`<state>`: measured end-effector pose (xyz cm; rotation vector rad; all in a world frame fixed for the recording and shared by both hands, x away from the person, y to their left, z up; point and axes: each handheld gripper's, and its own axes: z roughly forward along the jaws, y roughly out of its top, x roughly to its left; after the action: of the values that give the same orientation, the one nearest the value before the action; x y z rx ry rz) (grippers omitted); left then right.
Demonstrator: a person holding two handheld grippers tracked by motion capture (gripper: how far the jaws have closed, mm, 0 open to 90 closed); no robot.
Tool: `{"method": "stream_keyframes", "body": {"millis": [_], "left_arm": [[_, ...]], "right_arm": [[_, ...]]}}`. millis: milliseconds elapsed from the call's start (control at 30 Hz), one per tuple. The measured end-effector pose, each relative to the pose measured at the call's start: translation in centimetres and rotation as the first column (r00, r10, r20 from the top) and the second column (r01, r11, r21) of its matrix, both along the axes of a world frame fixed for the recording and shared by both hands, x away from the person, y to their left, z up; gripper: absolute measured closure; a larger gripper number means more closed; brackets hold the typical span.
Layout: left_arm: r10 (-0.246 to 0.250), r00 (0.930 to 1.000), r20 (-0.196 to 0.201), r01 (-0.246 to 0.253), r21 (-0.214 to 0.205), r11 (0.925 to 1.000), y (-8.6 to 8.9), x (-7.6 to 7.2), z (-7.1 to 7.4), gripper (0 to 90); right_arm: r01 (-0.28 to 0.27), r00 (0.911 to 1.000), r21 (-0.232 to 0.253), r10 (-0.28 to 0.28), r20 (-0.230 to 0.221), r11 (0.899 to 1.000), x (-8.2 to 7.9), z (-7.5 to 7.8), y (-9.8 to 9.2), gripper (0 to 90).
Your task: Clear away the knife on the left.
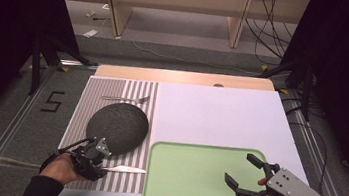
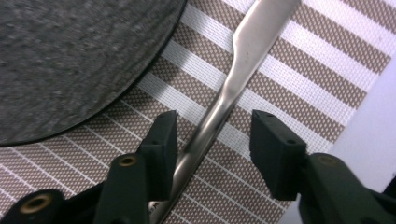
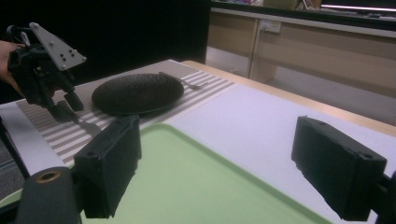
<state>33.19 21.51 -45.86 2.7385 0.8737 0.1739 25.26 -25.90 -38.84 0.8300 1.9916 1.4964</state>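
My left gripper (image 2: 212,140) straddles the knife (image 2: 233,79) handle on the striped mat (image 2: 303,60), jaws apart, not yet pinching. Knife lies just beside the dark plate (image 1: 117,126). Looks like the pickup step; next I close and lift. Right gripper (image 1: 250,174) hangs spread, empty, over the green tray (image 1: 187,180).

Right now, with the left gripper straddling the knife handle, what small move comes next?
Probably close the left gripper: the slim silver metal knife lies flat on the striped brown-and-white placemat, its handle between the open jaws, one side touching, a gap at the other.
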Motion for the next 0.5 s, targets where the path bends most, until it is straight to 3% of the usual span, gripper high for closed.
{"method": "stream_keyframes", "body": {"millis": [100,400,500], "left_arm": [[-0.009,0.9999,-0.009,0.009,0.026,0.9996,-0.08,0.23,-0.28,54.5],[0.018,0.9985,-0.051,-0.016,0.027,0.9995,-0.31,0.68,-0.32,61.3],[0.01,0.9989,-0.047,-0.008,0.043,0.999,-0.58,0.56,-0.29,64.8]], "right_arm": [[-0.003,1.0,-0.003,0.003,0.001,1.0,0.0,-0.02,0.04,16.8],[-0.003,1.0,-0.004,0.003,0.0,1.0,0.0,-0.02,0.07,16.8],[-0.003,1.0,-0.003,0.003,0.002,1.0,-0.03,-0.01,0.06,16.8]]}}
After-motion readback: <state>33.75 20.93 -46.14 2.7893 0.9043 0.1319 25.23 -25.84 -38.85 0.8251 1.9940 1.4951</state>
